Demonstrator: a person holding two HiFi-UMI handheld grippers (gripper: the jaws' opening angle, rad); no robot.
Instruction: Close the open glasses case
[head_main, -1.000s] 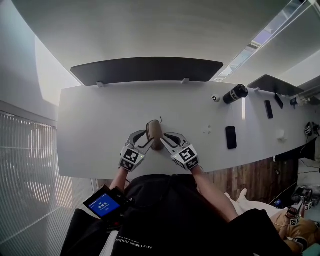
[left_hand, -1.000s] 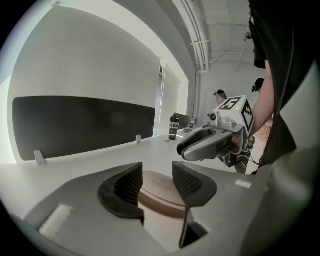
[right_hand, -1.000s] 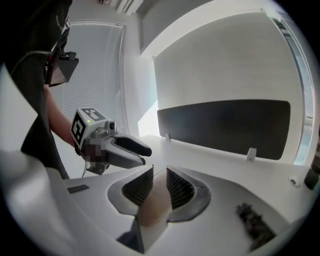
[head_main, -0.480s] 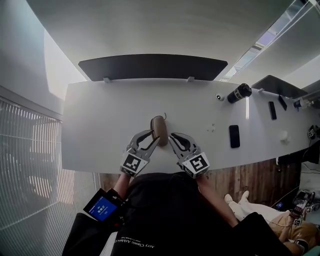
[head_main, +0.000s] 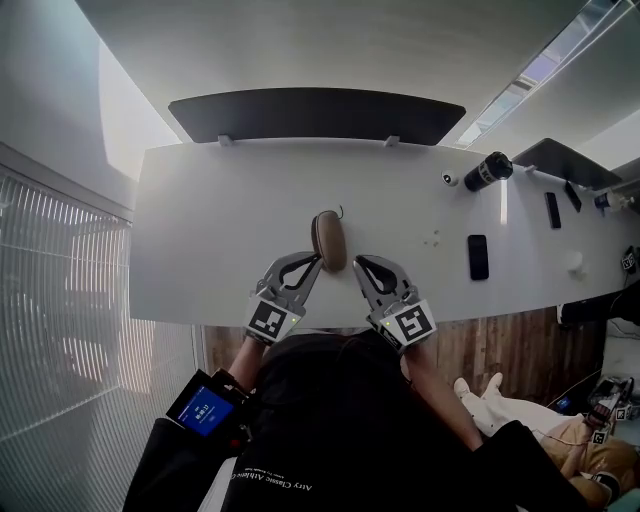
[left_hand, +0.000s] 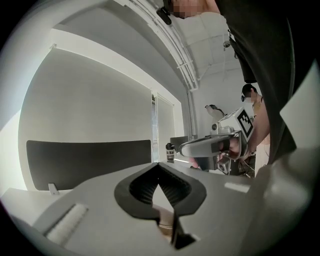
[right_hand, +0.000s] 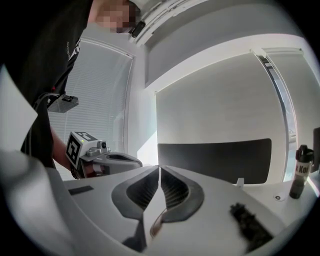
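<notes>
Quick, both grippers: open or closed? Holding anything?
Left gripper: just closed, nothing between.
Right gripper: closed, empty.

Glasses case (head_main: 329, 240) sits on the bench (head_main: 200, 230), about mid-width and closer to the front edge than the back. Left gripper (head_main: 314, 263) is just in front of it on the left, right gripper (head_main: 359, 265) just in front on the right, so the case's near end is between the two. There's a phone (head_main: 478, 257) off to the right of the case, well apart from it. Bottle (head_main: 487, 172) stands further back on the right, near the back edge. A panel (head_main: 315, 118) runs behind the bench, with blinds (head_main: 60, 320) over on the left.
</notes>
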